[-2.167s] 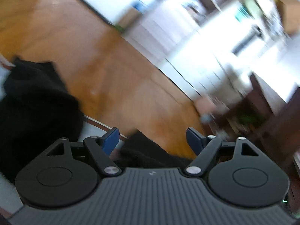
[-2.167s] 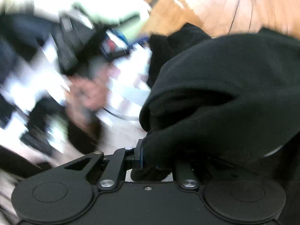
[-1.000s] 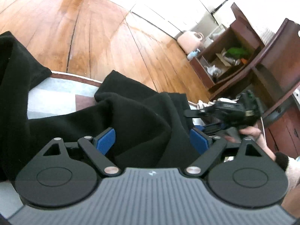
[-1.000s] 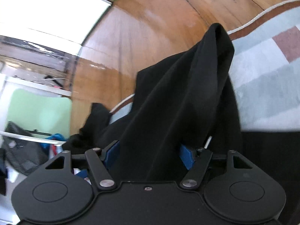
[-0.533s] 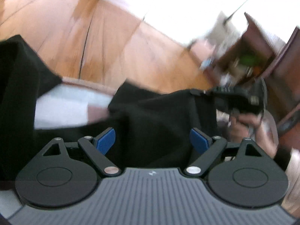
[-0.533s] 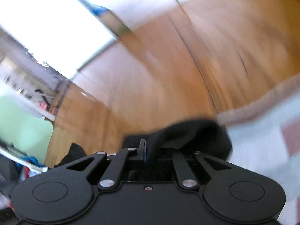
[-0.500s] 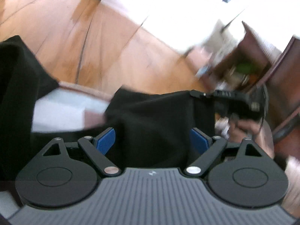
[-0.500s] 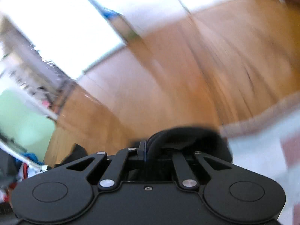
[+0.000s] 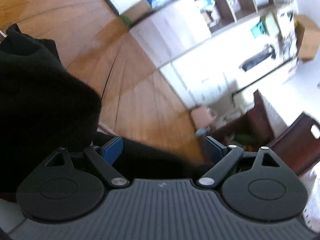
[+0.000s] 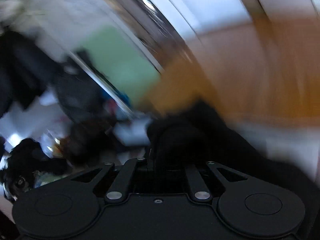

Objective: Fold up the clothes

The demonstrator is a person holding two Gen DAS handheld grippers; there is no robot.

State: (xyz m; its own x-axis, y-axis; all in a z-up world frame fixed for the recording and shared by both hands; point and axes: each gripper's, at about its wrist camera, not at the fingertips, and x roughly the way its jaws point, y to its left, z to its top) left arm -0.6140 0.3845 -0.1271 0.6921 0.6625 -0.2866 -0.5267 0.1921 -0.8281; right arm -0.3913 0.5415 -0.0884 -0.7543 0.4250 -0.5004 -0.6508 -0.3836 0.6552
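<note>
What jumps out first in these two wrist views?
The black garment dominates: it fills the left of the left wrist view and bunches at the middle of the right wrist view, where the right gripper is shut on a fold. The left gripper stands open, cloth lying between its blue fingers. Behind lies the wooden floor, blurred.

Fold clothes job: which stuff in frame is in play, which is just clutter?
In play:
- black garment
- right claw, shut on a bunch of it
- left claw, open, black cloth lying between its fingers

Clutter:
- wooden floor
- dark wooden cabinet
- white shelving
- green panel
</note>
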